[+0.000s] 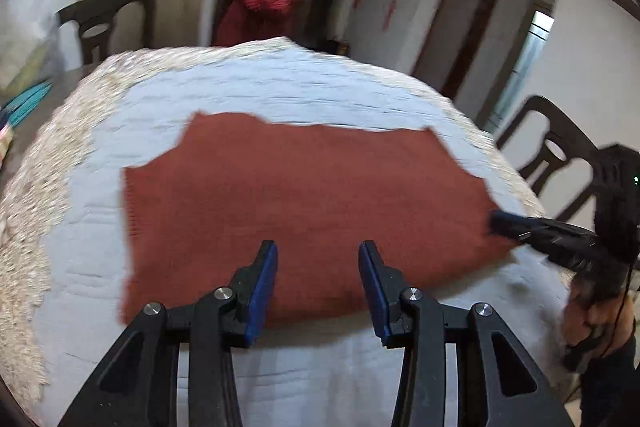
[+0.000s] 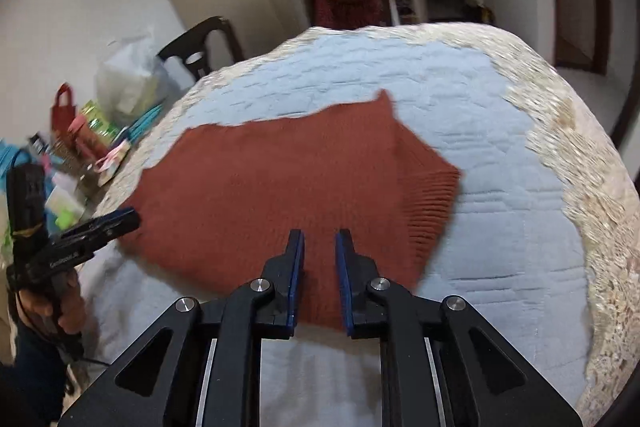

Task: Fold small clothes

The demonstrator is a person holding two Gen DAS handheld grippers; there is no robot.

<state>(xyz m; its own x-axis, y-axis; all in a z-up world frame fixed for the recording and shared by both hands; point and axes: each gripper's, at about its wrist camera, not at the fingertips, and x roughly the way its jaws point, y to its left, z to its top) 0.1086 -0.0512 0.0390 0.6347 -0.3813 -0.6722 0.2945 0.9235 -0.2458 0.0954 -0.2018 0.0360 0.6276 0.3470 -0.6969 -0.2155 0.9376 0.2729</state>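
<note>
- The rust-red knitted garment point(image 1: 296, 211) lies spread flat on the pale blue quilted cloth point(image 1: 256, 87) and fills the middle of both views; its ribbed hem point(image 2: 430, 211) shows at centre right of the right wrist view.
- We judge it already folded at least once, since the outline is compact and no sleeve hangs out, so we place ourselves partway through the folding.
- Our left gripper point(image 1: 318, 267), at the lower middle of its frame, has its jaws well apart and holds nothing, hovering over the near edge.
- Our right gripper point(image 2: 320, 251) has its jaws parted by a narrow gap, with no fabric between them; in the left wrist view it point(image 1: 504, 221) appears at the right edge, its tip at the garment's corner.
- The next move, we think, calls for each gripper to pinch one near corner and carry that edge across evenly.
- Chairs point(image 1: 104, 19) stand at the upper left, and clutter point(image 2: 92, 139) sits at the left.
</note>
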